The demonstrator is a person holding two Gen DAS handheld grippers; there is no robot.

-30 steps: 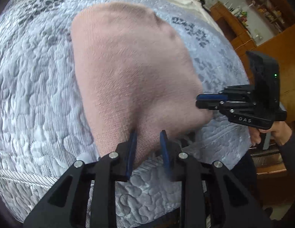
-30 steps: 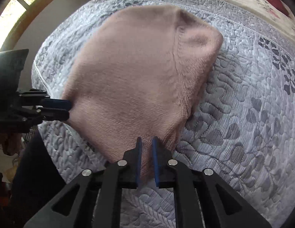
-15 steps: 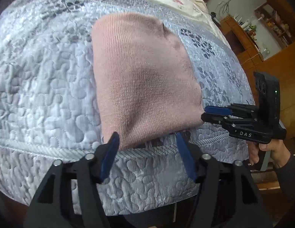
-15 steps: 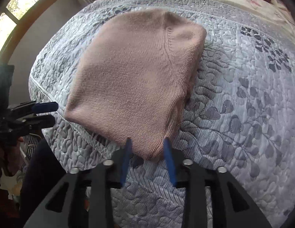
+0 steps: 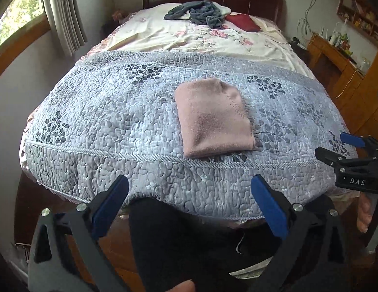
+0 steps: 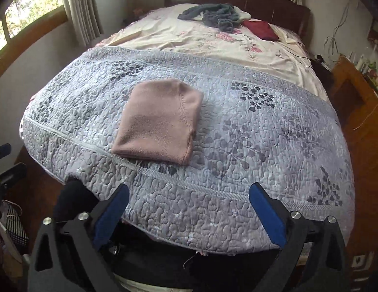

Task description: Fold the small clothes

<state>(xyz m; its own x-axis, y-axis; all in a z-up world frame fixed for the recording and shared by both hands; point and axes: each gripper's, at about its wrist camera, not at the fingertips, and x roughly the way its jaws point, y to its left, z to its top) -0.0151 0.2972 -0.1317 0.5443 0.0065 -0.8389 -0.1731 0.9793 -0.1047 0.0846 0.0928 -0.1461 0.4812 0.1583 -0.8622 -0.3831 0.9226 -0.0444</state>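
we judge the fold done, with the pink knit garment (image 5: 212, 119) lying folded at centre frame on the grey quilt (image 5: 103, 112), both our left gripper (image 5: 189, 206) and right gripper (image 6: 189, 209) released wide and empty, so next calls for fetching another piece.

Both my grippers have let go of the pink knit garment (image 5: 212, 119) and pulled back off the bed. A second ago each pinched its near hem. Left gripper (image 5: 189, 204) now spread wide, clear of the quilt edge (image 5: 164, 182); right gripper (image 6: 189, 209) likewise. Garment went from lifted and stretched to lying flat, folded, well apart from both.
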